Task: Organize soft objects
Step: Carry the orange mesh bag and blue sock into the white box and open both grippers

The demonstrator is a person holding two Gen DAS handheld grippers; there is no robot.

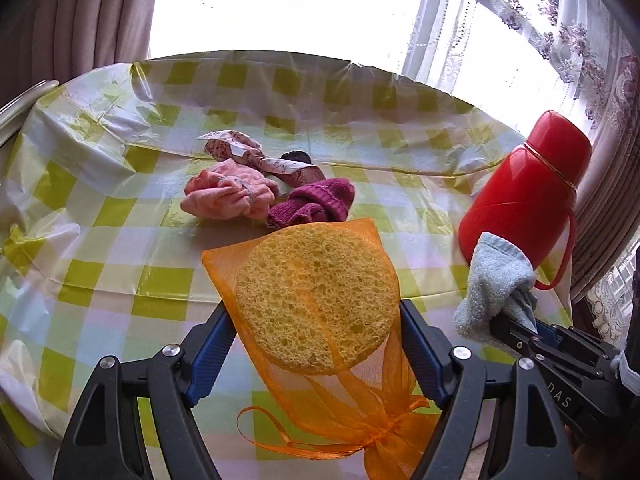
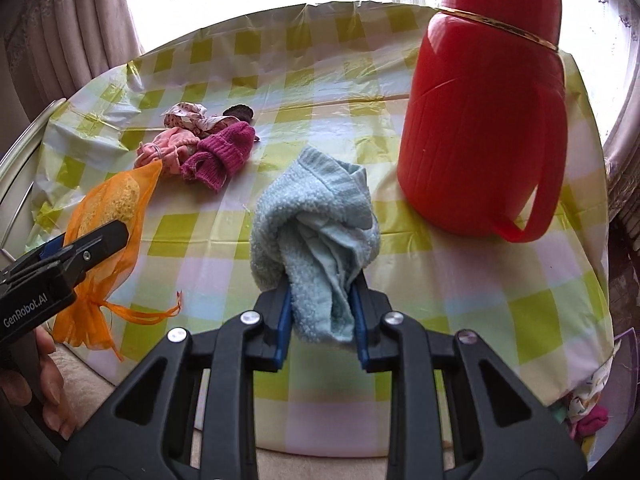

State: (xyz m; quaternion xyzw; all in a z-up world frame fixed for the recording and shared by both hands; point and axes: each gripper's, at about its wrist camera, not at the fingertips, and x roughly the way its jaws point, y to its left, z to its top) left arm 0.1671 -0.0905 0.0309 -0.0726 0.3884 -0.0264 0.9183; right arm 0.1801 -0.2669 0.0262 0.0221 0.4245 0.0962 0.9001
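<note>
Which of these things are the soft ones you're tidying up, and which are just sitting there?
Part of the job:
sponge in orange mesh bag, held by the left gripper
blue towel, held by the right gripper
pink cloth
magenta knit
patterned fabric

Just sitting there:
red flask
checked tablecloth
curtains

Yellow sponge (image 1: 316,296) in orange mesh bag (image 1: 360,396); pale blue sock (image 2: 316,236); red flask (image 2: 484,120) — tablecloth (image 1: 120,240) checked yellow-green and white.

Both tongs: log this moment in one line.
left tongs: shut on sponge bag | right tongs: shut on blue cloth | both above table
</note>
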